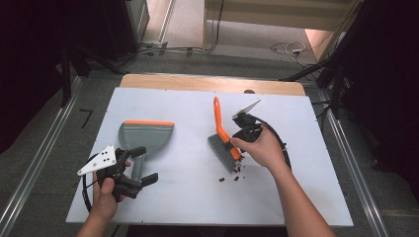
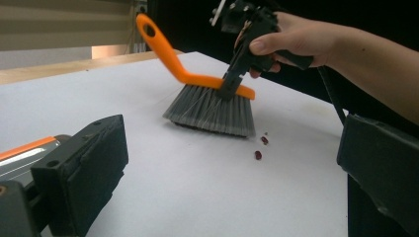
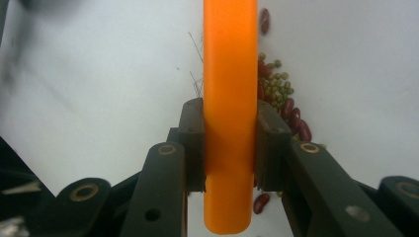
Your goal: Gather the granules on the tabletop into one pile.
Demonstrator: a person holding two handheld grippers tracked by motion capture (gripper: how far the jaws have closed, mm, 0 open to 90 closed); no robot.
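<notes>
We see one white counter, with two tools and a scatter of beans on it. The largest tool is one grey dustpan with an orange front lip, lying flat on the counter's left half; its lip faces the far edge and its handle runs back toward the left gripper. That gripper's jaws stand wide apart with nothing between them, just beside the dustpan handle.

Next comes one hand brush, orange-backed with grey bristles, right of the counter's centre. Its long axis runs from the near right to the far left: the looped handle end points up and away toward the far edge, and the bristles rest on the counter. The right gripper is clamped across the orange back, one pad on each side.

Smallest are the beans: dark red ones and tiny green ones piled against the brush, too many to count. No writing is legible anywhere.
</notes>
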